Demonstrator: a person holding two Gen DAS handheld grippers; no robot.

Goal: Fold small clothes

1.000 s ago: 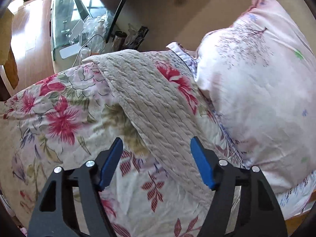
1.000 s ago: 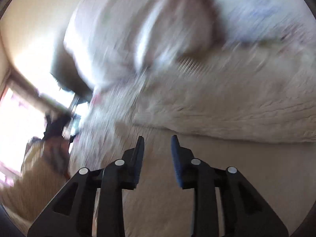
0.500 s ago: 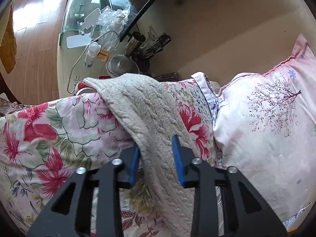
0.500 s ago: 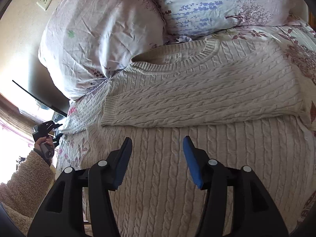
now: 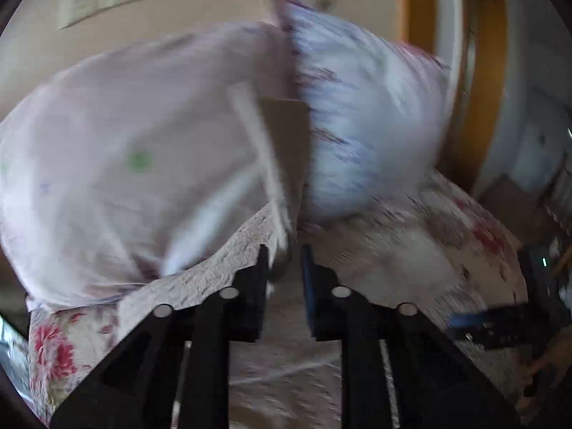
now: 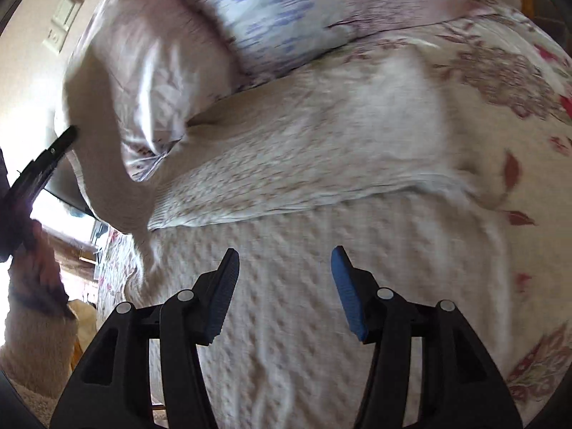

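Much of what the left wrist camera shows is smeared by motion, so the pillows and bedding there are only soft shapes. The left hand-held gripper [image 5: 284, 262] has its two fingers drawn close together with a narrow gap, and a strip of cream knit, the sleeve [image 5: 214, 271] of the sweater, runs up from the left to that gap. The fabric seems pinched between the fingers, though the blur and the gripper's own body hide the actual contact. From the right wrist camera the same sleeve [image 6: 96, 150] hangs lifted in the air at the left, stretched up toward the left hand-held gripper [image 6: 46, 164], whose tips are cut off behind the cloth. The person's left hand [image 6: 39, 268] in a fuzzy cuff holds it at the frame's edge.

The right hand-held gripper [image 6: 284, 268] stands wide open, holding nothing, its blue-padded fingers poised over the sweater [image 6: 321, 286]. I cannot tell whether the fingertips touch the knit. The sweater lies spread on the floral bedspread [image 6: 518, 82], with a folded band of it [image 6: 321, 157] lying crosswise beyond the gripper. Its lower part passes under the gripper and out of sight.

Two pillows lean at the head of the bed: a pinkish pillow [image 6: 153, 64] at left and a pillow with a blue print [image 6: 286, 7] beside it, touching. A wall switch plate [image 6: 62, 25] shows at the upper left.
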